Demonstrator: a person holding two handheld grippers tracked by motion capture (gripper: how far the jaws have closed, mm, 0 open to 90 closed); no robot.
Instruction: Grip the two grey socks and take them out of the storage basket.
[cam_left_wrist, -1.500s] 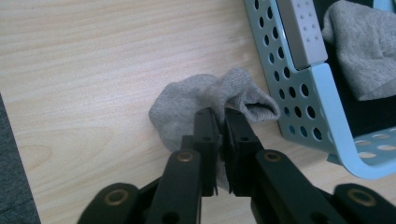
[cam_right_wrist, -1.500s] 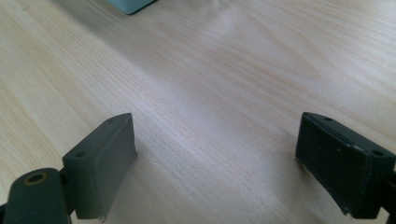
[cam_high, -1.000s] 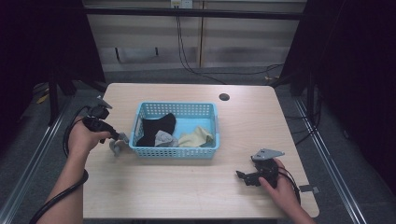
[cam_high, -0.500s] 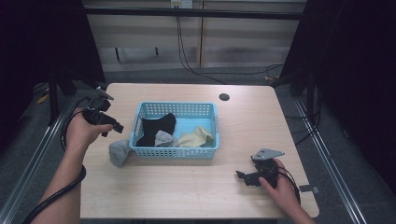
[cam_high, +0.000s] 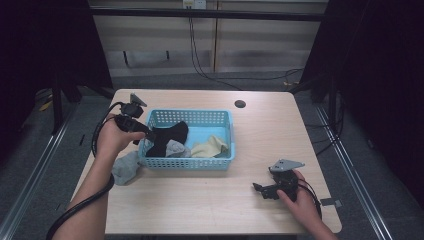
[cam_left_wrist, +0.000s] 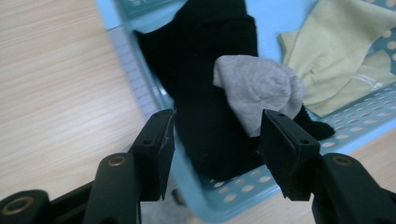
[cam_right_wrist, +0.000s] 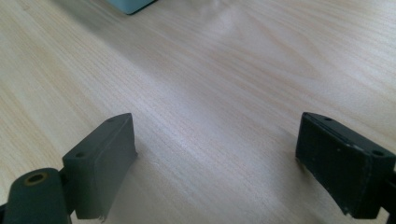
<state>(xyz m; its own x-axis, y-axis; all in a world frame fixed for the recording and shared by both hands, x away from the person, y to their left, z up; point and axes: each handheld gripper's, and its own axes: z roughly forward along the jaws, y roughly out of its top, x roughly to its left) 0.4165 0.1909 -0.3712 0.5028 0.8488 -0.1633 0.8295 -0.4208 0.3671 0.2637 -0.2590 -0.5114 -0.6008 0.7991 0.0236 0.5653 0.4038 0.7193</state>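
Observation:
A blue plastic basket (cam_high: 222, 162) stands mid-table with a black sock (cam_high: 169, 136), a grey sock (cam_high: 176, 148) and a beige sock (cam_high: 210, 148) inside. Another grey sock (cam_high: 125, 168) lies on the table just left of the basket. My left gripper (cam_high: 146, 132) hovers open over the basket's left rim (cam_left_wrist: 140, 88). In the left gripper view its jaws (cam_left_wrist: 217, 126) straddle the black sock (cam_left_wrist: 205, 93), with the grey sock (cam_left_wrist: 257, 86) beside the right jaw and the beige sock (cam_left_wrist: 336, 60) beyond. My right gripper (cam_high: 259, 189) rests low near the front right, open (cam_right_wrist: 238, 140) over bare wood.
The light wooden table (cam_high: 200, 210) has a dark round hole (cam_high: 240, 104) at the back. A corner of the basket (cam_right_wrist: 133, 4) shows at the top of the right gripper view. Metal rails and cables lie on the floor around the table.
The left gripper let go of a grey sock, which now lies left of the basket, then moved right to the basket's left rim over the black sock. The right gripper stayed put.

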